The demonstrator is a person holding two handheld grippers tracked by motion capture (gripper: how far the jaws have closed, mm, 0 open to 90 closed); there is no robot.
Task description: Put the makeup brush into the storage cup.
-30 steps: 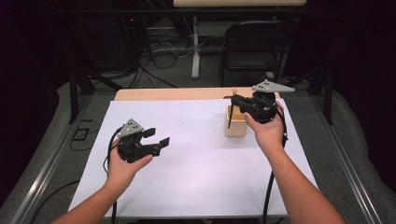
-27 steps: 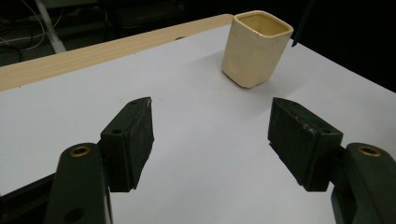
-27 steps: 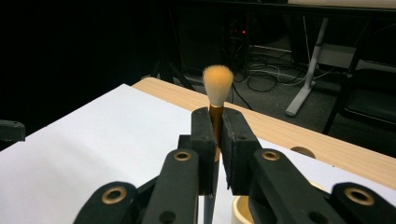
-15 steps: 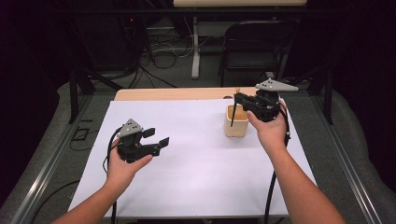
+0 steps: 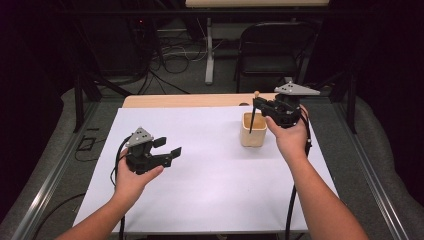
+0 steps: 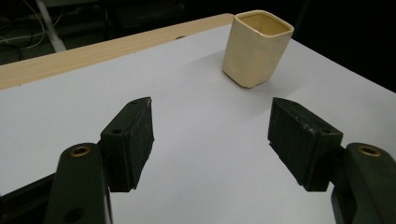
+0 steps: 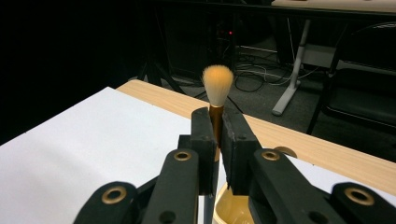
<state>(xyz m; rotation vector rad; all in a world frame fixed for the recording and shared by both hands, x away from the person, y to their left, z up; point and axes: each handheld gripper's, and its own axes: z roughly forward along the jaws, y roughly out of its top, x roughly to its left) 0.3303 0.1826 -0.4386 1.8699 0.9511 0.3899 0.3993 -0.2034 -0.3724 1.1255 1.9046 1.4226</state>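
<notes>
My right gripper [image 5: 260, 106] is shut on a brush [image 7: 217, 86], which stands upright with its pale bristle tip up. The brush's dark handle [image 5: 252, 120] slants down into a cream square cup [image 5: 253, 129] at the right of the white sheet. In the right gripper view the cup's rim [image 7: 229, 205] lies just below the jaws. My left gripper [image 5: 167, 147] hovers over the left of the sheet, open, with nothing between its fingers. The left gripper view looks past its own jaws to the cup [image 6: 256, 47] farther off.
A white sheet [image 5: 210, 175] covers the wooden table [image 5: 190, 100], whose far edge stays bare. A black chair [image 5: 272, 50], a table leg and cables stand on the floor beyond. Metal rails run along both sides of the table.
My right gripper has lifted slightly with the brush, raising its handle higher in the cup. The left gripper has stayed where it was.
</notes>
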